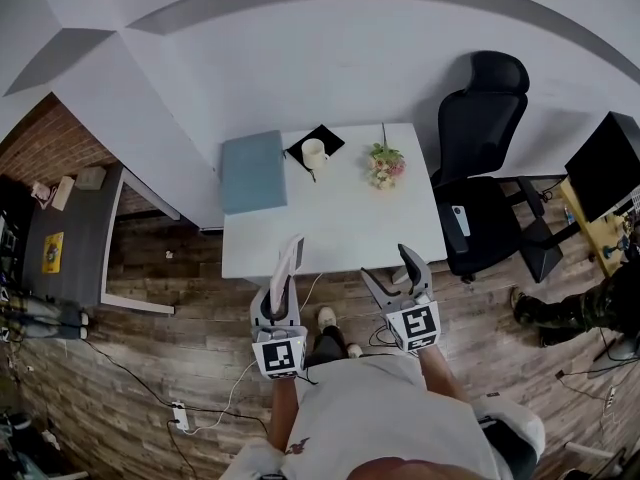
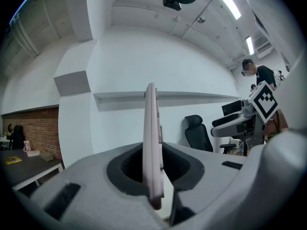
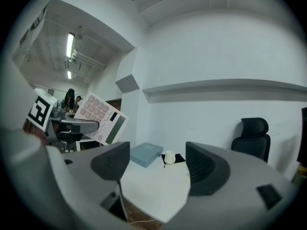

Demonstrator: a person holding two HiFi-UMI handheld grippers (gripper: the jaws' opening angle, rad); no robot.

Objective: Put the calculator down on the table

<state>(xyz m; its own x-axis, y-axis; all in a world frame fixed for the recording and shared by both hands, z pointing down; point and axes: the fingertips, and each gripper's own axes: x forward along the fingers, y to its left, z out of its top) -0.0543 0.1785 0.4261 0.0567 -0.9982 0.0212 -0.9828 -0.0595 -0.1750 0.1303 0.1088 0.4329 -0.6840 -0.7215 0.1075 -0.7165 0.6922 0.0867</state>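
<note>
Jaws of right tool [image 3: 158, 167] apart, facing table [image 3: 153, 188]; calculator [image 3: 100, 119] at left.

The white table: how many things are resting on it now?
4: a blue box at the left edge, a black mat beside it, a white cup on the mat, flowers toward the right.

No legible txt anywhere. Calculator [image 3: 100, 119]: key legends & display too small to read. Marker cubes [image 1: 281, 356] on left hand-held gripper [image 1: 284, 290] & right hand-held gripper [image 1: 392, 268]: b/w square patterns only, no letters/nos.
</note>
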